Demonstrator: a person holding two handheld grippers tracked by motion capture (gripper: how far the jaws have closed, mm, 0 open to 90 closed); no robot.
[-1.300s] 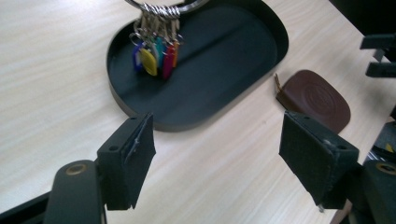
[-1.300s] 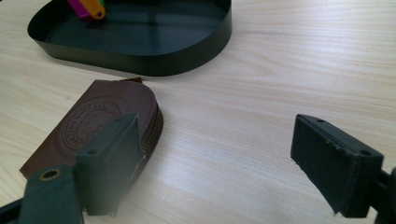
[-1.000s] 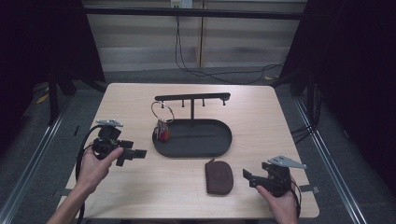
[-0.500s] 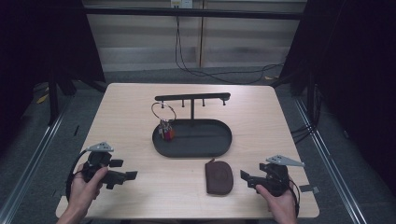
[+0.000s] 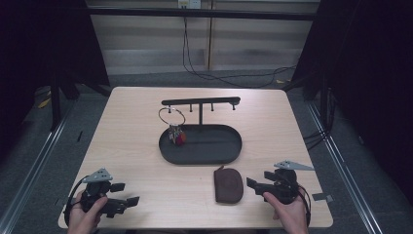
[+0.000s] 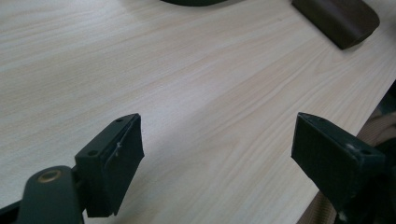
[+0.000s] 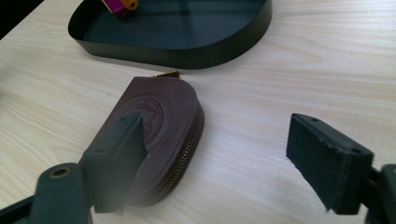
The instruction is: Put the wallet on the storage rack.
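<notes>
Down at the near edge of the table, the left gripper sits low at the front left corner, held in the person's left hand, jaws spread wide with nothing but bare wood between them in the left gripper view. Over on the front right, the right gripper rests in the right hand, its jaws also standing well apart and pointing toward the brown pouch. In the right gripper view that pouch lies flat just ahead of the left jaw, zip edge facing the open gap, an embossed round mark on its top; no jaw is touching it. The pouch lies between the two hands, much nearer the right one, and just short of the black oval tray. Further out, the tray sits mid-table, and inside its left end there's a bunch of keys with a red and orange fob, hanging by a large ring from the black rail that stands over the tray on a thin post.
</notes>
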